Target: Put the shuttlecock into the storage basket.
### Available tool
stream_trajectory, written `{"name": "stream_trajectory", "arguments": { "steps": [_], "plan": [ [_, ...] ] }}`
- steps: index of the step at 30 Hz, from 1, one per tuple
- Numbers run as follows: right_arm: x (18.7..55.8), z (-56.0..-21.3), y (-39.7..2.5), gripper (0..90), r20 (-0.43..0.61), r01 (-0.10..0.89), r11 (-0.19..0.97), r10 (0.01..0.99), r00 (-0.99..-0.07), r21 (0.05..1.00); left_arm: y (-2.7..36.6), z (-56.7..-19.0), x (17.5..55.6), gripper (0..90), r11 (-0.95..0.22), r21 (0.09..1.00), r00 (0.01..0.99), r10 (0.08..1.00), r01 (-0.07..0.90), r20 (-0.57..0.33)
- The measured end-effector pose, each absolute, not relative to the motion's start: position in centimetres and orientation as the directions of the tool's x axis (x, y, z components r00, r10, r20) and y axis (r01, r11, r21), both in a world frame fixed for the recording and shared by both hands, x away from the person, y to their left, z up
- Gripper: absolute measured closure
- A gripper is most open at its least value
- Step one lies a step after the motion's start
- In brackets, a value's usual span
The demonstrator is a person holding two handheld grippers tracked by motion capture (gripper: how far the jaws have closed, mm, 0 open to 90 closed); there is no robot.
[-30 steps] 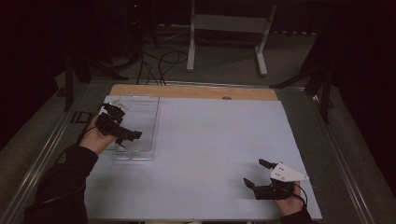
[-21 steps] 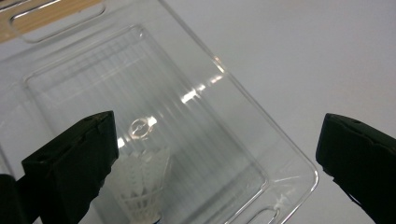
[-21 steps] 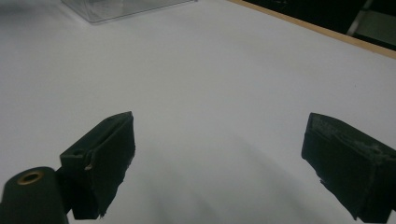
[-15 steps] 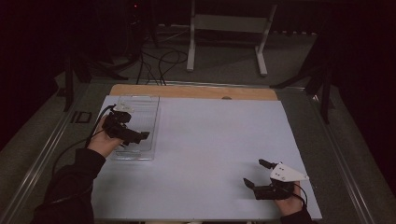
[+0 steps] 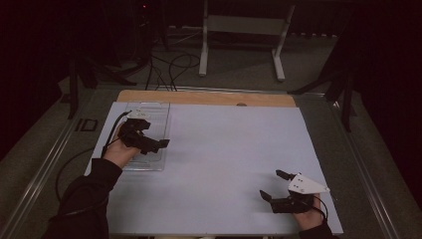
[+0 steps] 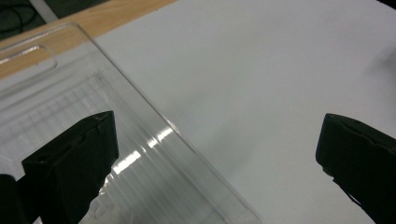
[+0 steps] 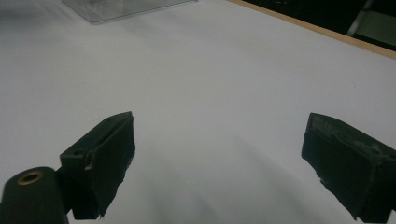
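Tray: clear, ribbed, rectangular plastic tray (image 5: 152, 119) with a cut-out handle slot at its far end; lies flat at about 10 o'clock on the table, long side running toward 12, its far end reaching to the wooden strip.
Tray contents: nothing to be made out inside; the ribbed floor and a light glare show in the left gripper view (image 6: 140, 158).
Left gripper: black two-jaw gripper (image 5: 158, 145) held over the tray's near half, jaws pointing toward 3 o'clock.
Left gripper jaws: spread wide, nothing between them; in its own view one jaw hangs over the tray, the other over the bare sheet, so they straddle the tray's right-hand rim.
Contact: whether either jaw touches the rim cannot be told.
Right gripper: black two-jaw gripper with a grey three-cornered plate (image 5: 272, 185), at about 5 o'clock, well apart from the tray.
Right gripper jaws: wide apart, empty, over bare sheet (image 7: 219, 154); the tray's corner shows far off at the top of its view.
Table: white sheet-covered top (image 5: 229, 149), with a light wooden strip (image 5: 199, 97) along the 12 o'clock edge.
Surround: dark floor, cables and a white metal stand (image 5: 244, 30) beyond 12 o'clock.
Progress: early, by judgement; the approach to the rim looks made, the grasp is not yet closed, the tray lies unlifted.
Remaining: closing on the rim and whatever handling follows.
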State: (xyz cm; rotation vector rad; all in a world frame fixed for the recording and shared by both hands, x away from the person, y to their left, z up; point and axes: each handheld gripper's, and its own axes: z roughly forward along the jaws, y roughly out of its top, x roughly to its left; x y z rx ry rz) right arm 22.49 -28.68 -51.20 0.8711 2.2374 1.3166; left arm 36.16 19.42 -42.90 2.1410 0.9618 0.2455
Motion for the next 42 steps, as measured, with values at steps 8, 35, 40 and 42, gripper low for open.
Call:
{"name": "stream_trajectory", "arguments": {
  "steps": [8, 35, 40, 42],
  "plan": [
    [22.5, -51.1, -28.7, 9.5, -0.032, 0.305, 0.362, 0.688, -0.725, 0.881, 18.1, -42.8, 35.8, 0.0, -0.426, 0.724, 0.710, 0.693, 0.542, -0.125],
    [22.5, -51.1, -28.7, 9.5, -0.029, 0.305, 0.362, 0.684, -0.729, 0.881, 13.3, -43.2, 34.7, 0.0, -0.490, 0.735, 0.795, 0.597, 0.469, -0.109],
    [22.5, -51.1, -28.7, 9.5, -0.030, 0.303, 0.363, 0.682, -0.730, 0.881, 12.4, -43.4, 34.4, 0.0, -0.509, 0.727, 0.812, 0.573, 0.461, -0.113],
    [22.5, -51.1, -28.6, 9.5, -0.030, 0.303, 0.365, 0.681, -0.731, 0.880, 12.1, -43.5, 34.2, 0.0, -0.509, 0.730, 0.816, 0.567, 0.455, -0.113]
  ]
}}
